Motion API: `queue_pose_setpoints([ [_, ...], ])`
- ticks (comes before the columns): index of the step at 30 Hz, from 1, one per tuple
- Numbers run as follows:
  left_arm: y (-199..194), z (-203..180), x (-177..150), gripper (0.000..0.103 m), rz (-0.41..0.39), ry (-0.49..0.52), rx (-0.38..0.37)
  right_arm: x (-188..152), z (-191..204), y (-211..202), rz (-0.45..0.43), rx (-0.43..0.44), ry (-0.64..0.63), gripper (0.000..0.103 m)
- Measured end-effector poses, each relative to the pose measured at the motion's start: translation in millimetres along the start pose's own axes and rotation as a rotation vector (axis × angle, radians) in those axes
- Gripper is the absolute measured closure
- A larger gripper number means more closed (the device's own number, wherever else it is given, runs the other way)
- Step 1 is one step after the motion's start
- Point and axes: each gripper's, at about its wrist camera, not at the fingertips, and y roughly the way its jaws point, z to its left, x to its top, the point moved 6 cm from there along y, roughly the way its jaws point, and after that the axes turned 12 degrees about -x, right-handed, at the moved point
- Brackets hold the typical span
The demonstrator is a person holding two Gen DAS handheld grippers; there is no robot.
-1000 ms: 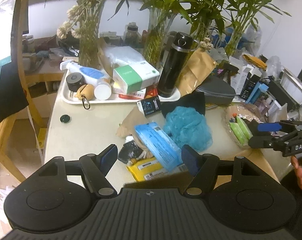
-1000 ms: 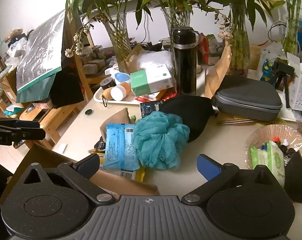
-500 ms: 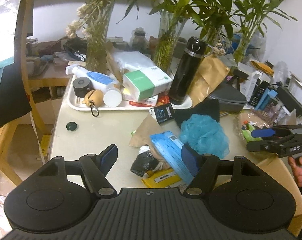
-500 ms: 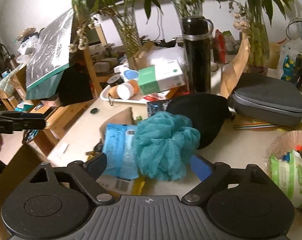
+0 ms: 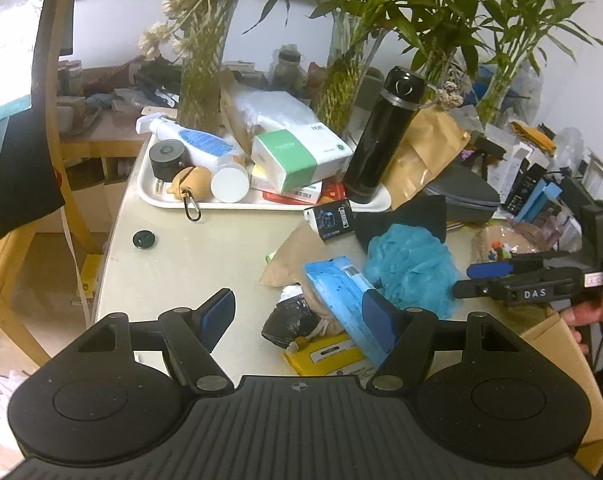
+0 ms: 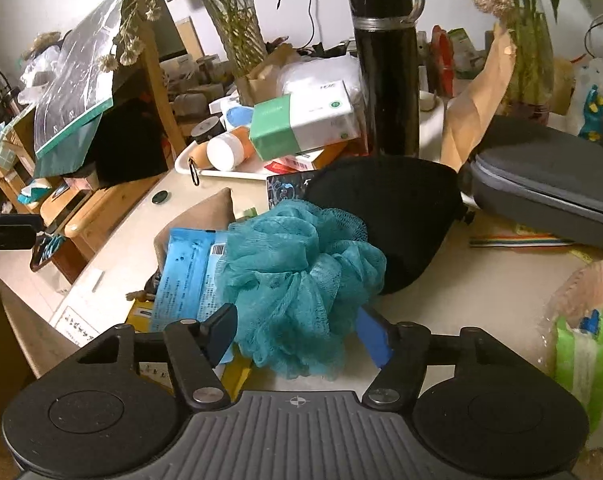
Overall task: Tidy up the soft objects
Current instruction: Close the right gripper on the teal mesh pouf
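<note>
A teal mesh bath sponge [image 6: 301, 276] lies on the cluttered table, also in the left wrist view [image 5: 413, 268]. My right gripper [image 6: 301, 332] is open, its fingers on either side of the sponge's near edge; it also shows in the left wrist view [image 5: 481, 280]. A blue wipes pack [image 5: 341, 300] lies left of the sponge, on a yellow pack [image 5: 325, 354] and a black pouch [image 5: 289, 320]. A black soft cap [image 6: 393, 212] sits behind the sponge. My left gripper [image 5: 301, 316] is open above the table's near edge, its right finger over the blue pack.
A white tray [image 5: 261, 202] at the back holds bottles, a green-white box [image 5: 297, 156] and a black flask [image 5: 381, 136]. A grey zip case [image 6: 549, 176] lies at right. A cardboard box [image 5: 561, 344] stands at the near edge. Vases of plants line the back.
My right gripper has moved forward and down until its fingers flank the teal sponge. My left gripper has shifted left and back, so the pile sits more to its right.
</note>
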Motion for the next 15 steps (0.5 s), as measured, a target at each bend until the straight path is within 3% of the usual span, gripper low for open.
queue_pose_setpoints([
  [7, 4.4, -4.8, -2.5, 0.033, 0.023, 0.015, -0.013, 2.1, -1.3, 18.6, 0.031, 0.014, 0.03, 0.035],
  [10, 5.7, -5.0, -4.0, 0.033, 0.031, 0.018, -0.012, 4.4, -3.2, 25.8, 0.037, 0.029, 0.058, 0.045],
  [15, 6.4, -5.4, -5.4, 0.033, 0.037, 0.017, -0.008, 7.3, -2.2, 27.7, 0.028, 0.065, 0.073, 0.079],
])
